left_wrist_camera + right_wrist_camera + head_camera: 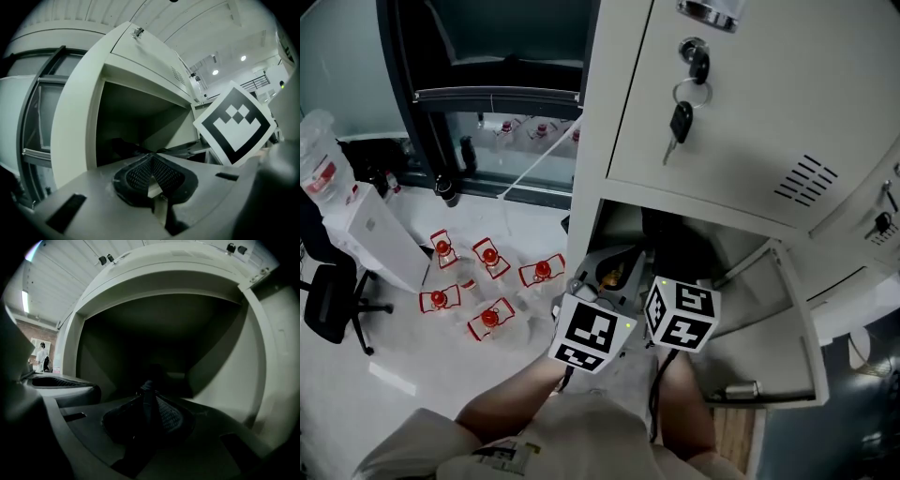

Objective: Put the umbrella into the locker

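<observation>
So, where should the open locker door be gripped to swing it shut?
Probably the free edge by the lock barrel, approached edge-on from the person's side with one jaw on each face. The locker door stands swung out to the right on its hinges, so that thin edge faces outward, farthest from the hinge.

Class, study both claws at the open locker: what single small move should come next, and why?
Probably open the right claw: it is shut on a dark end of the umbrella, which already reaches inside the open locker compartment, so letting go would likely leave it there.
</observation>
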### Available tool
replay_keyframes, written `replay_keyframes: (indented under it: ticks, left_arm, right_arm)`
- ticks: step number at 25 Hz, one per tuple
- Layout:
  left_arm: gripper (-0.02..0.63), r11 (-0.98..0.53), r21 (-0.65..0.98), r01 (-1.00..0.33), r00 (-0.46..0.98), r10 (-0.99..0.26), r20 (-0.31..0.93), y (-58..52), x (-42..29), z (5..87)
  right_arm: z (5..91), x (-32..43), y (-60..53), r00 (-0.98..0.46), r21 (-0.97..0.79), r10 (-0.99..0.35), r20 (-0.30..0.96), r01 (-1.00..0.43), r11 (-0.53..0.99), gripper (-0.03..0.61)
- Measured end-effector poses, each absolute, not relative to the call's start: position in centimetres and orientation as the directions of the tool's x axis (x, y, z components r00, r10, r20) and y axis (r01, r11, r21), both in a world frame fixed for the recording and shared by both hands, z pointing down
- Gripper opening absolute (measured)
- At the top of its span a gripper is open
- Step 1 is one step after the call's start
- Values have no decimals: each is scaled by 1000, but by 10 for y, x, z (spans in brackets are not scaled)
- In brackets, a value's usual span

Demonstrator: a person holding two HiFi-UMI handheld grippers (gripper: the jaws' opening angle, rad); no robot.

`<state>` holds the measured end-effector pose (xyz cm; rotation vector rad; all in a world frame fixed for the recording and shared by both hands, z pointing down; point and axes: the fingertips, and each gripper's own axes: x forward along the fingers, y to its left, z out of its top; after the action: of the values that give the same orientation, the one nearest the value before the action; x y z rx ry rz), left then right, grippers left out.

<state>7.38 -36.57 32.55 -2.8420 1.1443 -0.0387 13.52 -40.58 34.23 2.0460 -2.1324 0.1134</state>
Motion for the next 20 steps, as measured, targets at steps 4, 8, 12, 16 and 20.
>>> replay_keyframes:
  ticks: [4,8,12,16,20]
  left_arm:
    - [8,-685,-48,-727,686,-728,0,-376,75,330]
    - [8,-654,-51,-755,654,-756,21,-385,75,337]
    - [8,-647,-37,-761,647,-762,20,-391,78,340]
    - [8,-645,-27,-764,645,-764,17,-396,80,341]
    - [8,-640,-30,-768,640,-768,21,-403,82,345]
  right_arm:
    - [349,138,-418,-57,79,-977,206,-994,74,48]
    - [351,143,-430,-71,92,-973,218,-991,93,55]
    - [347,146,-442,-89,101,-970,226,-988,114,55]
    - [346,146,-453,-108,102,-968,228,-986,135,55]
    - [347,145,-466,-128,98,-965,231,-983,154,55]
